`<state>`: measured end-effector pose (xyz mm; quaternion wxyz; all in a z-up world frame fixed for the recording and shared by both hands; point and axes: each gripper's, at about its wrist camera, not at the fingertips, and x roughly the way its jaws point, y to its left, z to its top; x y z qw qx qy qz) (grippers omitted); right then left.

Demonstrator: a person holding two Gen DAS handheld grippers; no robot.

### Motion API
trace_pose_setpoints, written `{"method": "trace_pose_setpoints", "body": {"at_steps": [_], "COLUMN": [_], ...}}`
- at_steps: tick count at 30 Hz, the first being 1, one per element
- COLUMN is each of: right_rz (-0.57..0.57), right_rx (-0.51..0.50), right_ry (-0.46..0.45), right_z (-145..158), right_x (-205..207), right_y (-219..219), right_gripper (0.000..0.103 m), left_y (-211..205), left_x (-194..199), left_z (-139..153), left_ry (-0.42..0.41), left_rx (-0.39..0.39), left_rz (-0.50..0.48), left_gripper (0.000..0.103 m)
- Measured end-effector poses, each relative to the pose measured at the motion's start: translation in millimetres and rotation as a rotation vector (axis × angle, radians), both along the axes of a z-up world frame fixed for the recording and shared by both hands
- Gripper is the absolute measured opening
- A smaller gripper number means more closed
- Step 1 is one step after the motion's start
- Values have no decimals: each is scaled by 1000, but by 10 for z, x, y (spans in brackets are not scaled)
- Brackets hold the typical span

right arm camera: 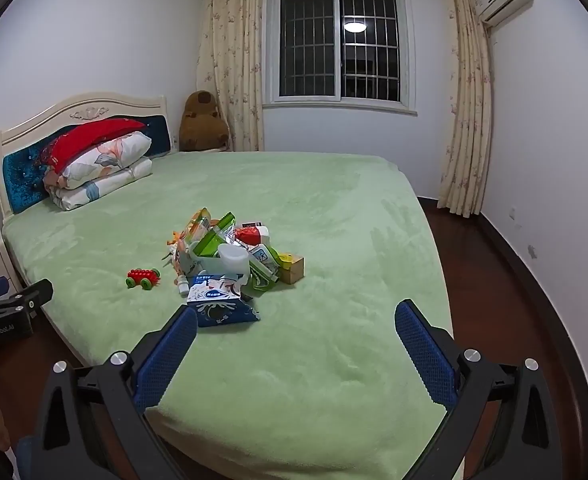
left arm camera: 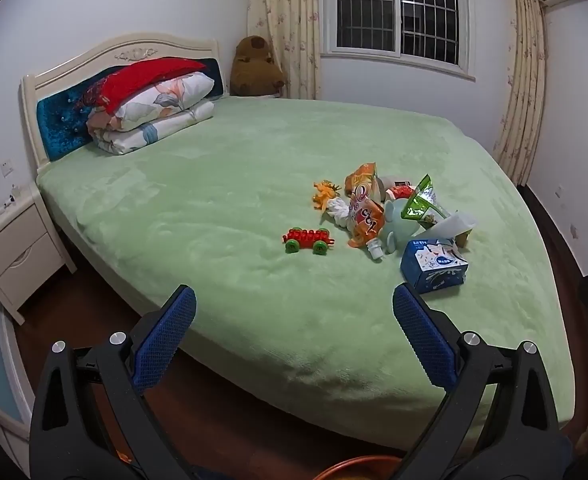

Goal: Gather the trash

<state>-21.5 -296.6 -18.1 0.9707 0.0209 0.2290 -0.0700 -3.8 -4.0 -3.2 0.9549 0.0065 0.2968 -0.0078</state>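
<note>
Standing at the foot of the bed (left arm camera: 222,184), I held both tongs out over its near edge and had picked up nothing yet. Farthest left were the nightstand (left arm camera: 18,256) and the stacked bedding (left arm camera: 154,116) against the headboard, none of it my concern. My left tongs (left arm camera: 294,340) gaped wide and empty, well short of the clutter. Moving right across the green blanket, I came first to the red toy car (left arm camera: 307,240), lying apart from the heap, and I judged it a toy and not trash. Just beyond lay the pile itself: the orange snack bag (left arm camera: 367,212), the green wrapper (left arm camera: 421,200) beside it, and nearest me the blue carton (left arm camera: 433,266), with a small wooden box (right arm camera: 292,270) at the pile's right side. My right tongs (right arm camera: 295,346) were equally spread and bare, with the blue carton just ahead of the left finger.

The job, as I read it, stood at its very start: approach, before the first grasp. An orange rim at the bottom of the left view may have been a bin, though I could not tell. My next move called for reaching forward, straddling the carton and closing gently, since it looked light and crushable.
</note>
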Motion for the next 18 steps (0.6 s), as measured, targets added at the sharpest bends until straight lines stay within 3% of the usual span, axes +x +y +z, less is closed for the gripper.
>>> {"method": "trace_pose_setpoints", "body": {"at_steps": [18], "right_rz": [11], "right_rx": [10], "right_ry": [6], "right_z": [-74], "right_x": [45], "right_y": [40], "right_gripper": [98], "left_y": [-81], "left_x": [42], "left_z": [-57], "left_ry": [15], "left_rx": [7], "left_rz": [-5], "left_gripper": [96]}}
